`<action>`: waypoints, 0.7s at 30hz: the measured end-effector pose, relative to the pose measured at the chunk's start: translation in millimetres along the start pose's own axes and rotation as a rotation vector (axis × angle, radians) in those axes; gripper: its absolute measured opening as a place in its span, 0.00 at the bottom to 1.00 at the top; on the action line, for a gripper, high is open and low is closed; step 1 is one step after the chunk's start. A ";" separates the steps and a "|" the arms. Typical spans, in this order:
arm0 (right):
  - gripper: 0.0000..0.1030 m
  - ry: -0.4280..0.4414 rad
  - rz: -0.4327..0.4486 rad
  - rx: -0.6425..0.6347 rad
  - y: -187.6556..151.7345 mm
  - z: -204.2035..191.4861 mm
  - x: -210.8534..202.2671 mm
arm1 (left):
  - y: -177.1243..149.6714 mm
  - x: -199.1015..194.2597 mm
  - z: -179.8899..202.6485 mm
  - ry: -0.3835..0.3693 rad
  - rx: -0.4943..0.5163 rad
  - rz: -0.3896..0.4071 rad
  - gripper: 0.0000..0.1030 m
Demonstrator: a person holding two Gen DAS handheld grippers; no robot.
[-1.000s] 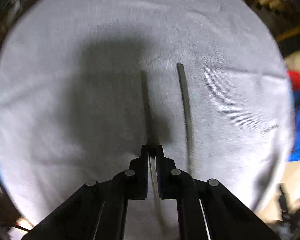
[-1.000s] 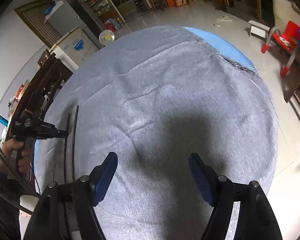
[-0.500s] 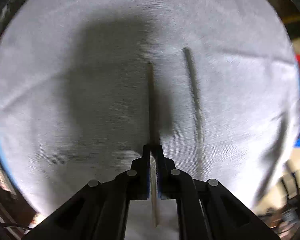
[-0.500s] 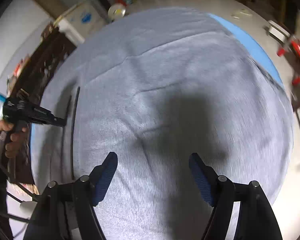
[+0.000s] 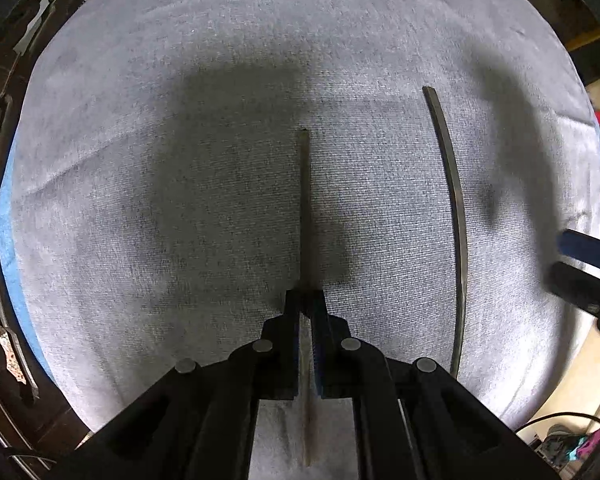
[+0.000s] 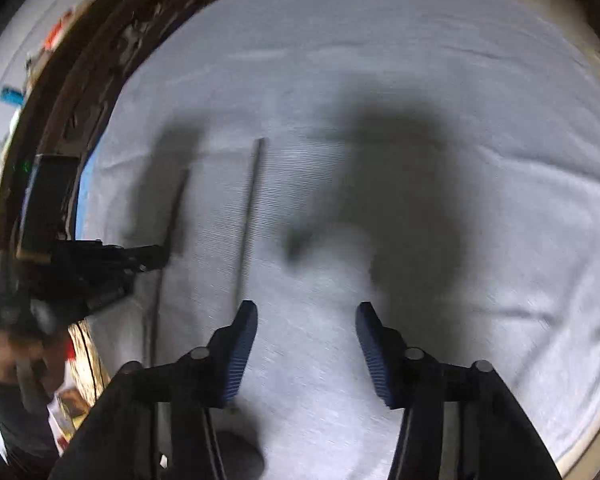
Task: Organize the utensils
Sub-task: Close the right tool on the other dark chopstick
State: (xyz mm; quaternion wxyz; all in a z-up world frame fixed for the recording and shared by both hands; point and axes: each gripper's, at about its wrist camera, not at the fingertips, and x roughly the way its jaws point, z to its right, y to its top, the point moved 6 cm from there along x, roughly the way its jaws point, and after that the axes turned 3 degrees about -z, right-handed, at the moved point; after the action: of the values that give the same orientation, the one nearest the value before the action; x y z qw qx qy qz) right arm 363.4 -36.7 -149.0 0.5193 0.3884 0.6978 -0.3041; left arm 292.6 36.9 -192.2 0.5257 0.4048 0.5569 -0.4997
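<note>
Two dark chopsticks are on a round table under a grey cloth [image 5: 180, 120]. My left gripper [image 5: 305, 296] is shut on one chopstick [image 5: 305, 208], which points straight ahead just over the cloth. The second chopstick [image 5: 452, 208] lies on the cloth to its right. In the right wrist view my right gripper [image 6: 306, 316] is open and empty, low over the cloth, with the lying chopstick [image 6: 250, 208] just ahead of its left finger. The left gripper [image 6: 156, 256] and its held chopstick [image 6: 176, 208] show further left there.
The table's blue edge [image 5: 4, 240] shows at the left under the cloth. A dark wooden cabinet [image 6: 80, 92] stands beyond the table's left side. The right gripper's blue fingers [image 5: 588, 248] enter the left wrist view at the right edge.
My right gripper has swung left and down toward the lying chopstick. My left gripper still holds its chopstick, now further from the second one.
</note>
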 end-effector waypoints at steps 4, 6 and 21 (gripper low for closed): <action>0.36 -0.046 -0.065 -0.041 10.7 -26.2 24.6 | -4.6 -1.2 -3.8 -0.018 -0.005 0.012 0.06; 0.36 -0.056 -0.076 -0.044 15.6 -35.5 36.4 | -10.8 -1.8 -4.6 -0.019 -0.005 0.019 0.06; 0.07 -0.389 -0.187 -0.207 -12.1 -4.1 44.6 | -15.2 -7.1 -15.8 -0.023 0.017 0.000 0.06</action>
State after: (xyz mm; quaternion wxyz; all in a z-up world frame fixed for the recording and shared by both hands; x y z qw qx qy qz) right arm 343.9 -29.3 -190.4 0.6505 0.2009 0.6451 -0.3470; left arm 275.8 50.3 -184.0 0.5285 0.4036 0.5465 -0.5090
